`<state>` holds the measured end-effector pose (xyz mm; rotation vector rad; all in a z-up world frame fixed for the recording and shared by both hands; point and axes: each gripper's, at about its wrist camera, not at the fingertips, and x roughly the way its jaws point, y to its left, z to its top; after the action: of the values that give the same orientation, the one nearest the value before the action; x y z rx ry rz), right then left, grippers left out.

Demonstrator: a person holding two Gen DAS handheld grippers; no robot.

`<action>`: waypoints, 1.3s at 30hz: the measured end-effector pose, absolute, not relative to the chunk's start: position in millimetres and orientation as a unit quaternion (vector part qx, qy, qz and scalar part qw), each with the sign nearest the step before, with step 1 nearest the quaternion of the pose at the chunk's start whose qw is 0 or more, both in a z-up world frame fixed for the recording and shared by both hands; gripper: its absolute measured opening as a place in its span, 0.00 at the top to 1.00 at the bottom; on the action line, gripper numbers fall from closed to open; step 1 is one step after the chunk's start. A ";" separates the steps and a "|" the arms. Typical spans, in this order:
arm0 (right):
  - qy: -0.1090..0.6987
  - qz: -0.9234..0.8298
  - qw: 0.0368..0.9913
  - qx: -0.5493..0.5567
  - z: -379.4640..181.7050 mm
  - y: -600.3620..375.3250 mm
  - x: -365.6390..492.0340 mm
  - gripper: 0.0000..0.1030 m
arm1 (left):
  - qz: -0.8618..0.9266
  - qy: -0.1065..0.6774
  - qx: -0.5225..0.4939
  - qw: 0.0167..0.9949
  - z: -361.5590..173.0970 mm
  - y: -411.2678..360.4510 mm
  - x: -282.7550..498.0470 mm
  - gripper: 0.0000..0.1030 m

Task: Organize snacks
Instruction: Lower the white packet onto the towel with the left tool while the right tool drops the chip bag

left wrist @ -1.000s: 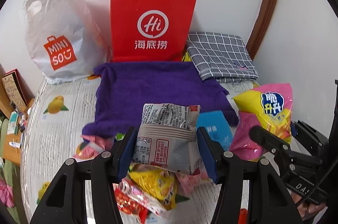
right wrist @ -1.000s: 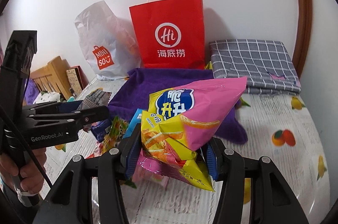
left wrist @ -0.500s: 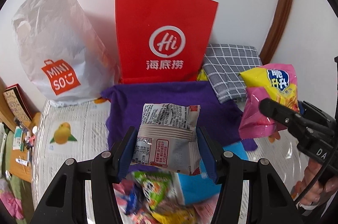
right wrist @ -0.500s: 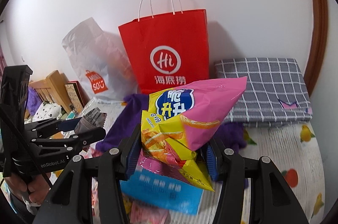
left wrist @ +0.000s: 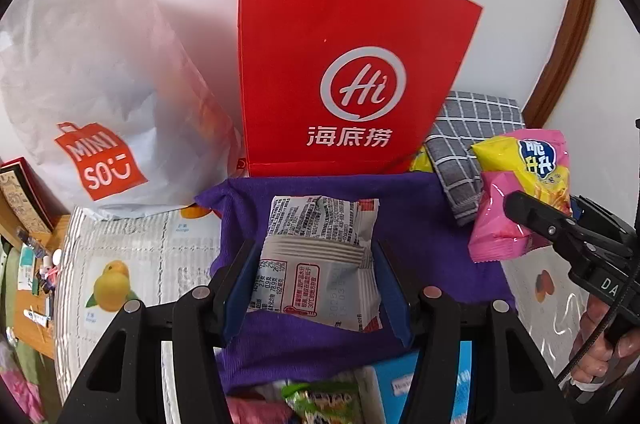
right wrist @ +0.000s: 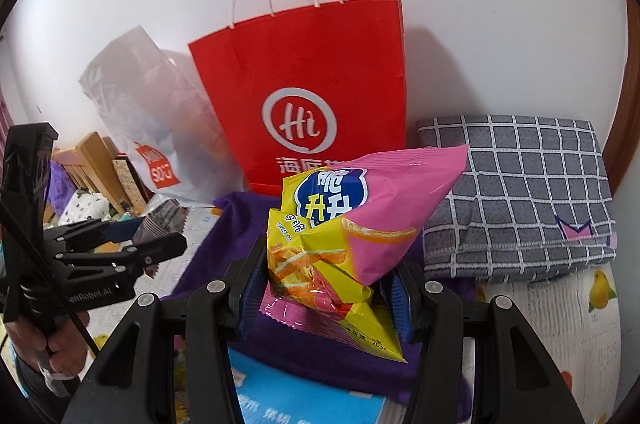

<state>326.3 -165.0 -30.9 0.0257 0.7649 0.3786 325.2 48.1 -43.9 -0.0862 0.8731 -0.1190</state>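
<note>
A: Bags first, since they are the biggest risk. The red paper bag stands against the wall with the white plastic bag slumped beside it; if a packet goes for the red one, I judge a knock on its rim could fold it or tip it onto the purple cloth.

B: And the packets?

A: The right gripper pinches the pink-and-yellow chip bag low down, most of it sticking out above the jaws. It is puffy and slick, so it could swivel or slide out. The left gripper clamps the grey-white snack packet by its sides, over the cloth; that flat packet looks steadier.

B: What does each camera miss?

A: Only the right wrist view shows the red bag's top edge and handles, plus the folded checked fabric in full. Only the left wrist view shows the white bag's logo squarely and the small green packet lying loose below.
</note>
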 end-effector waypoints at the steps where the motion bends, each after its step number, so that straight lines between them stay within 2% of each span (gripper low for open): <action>1: 0.372 0.183 0.910 0.012 -33.5 -165.4 330.5 0.49 | -0.058 0.425 -0.040 0.903 -46.7 47.4 329.2 0.47; 9: 0.404 0.184 0.895 0.035 -73.2 -173.8 360.5 0.49 | -0.056 0.450 -0.042 0.891 -80.5 51.6 360.8 0.47; 17: 0.449 0.200 0.871 0.009 -107.5 -171.9 380.4 0.49 | -0.055 0.474 -0.042 0.878 -108.6 55.2 375.2 0.47; 24: 0.475 0.224 0.851 -0.011 -128.9 -154.3 381.5 0.49 | -0.063 0.494 -0.067 0.865 -120.3 62.2 381.2 0.46; 33: 0.506 0.195 0.840 -0.026 -141.2 -150.4 386.4 0.48 | -0.059 0.509 -0.052 0.857 -126.3 49.7 380.0 0.46; 35: 0.507 0.184 0.842 -0.030 -140.7 -150.9 388.1 0.47 | -0.060 0.514 -0.057 0.854 -128.8 50.7 380.9 0.45; 39: 0.482 0.192 0.855 -0.003 -125.0 -158.3 382.4 0.32 | -0.063 0.515 -0.067 0.852 -129.8 49.1 382.8 0.45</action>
<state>382.4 -158.3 -125.0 -0.0060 1.0145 0.4046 382.8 49.1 -129.8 -0.1409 1.0839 -0.1316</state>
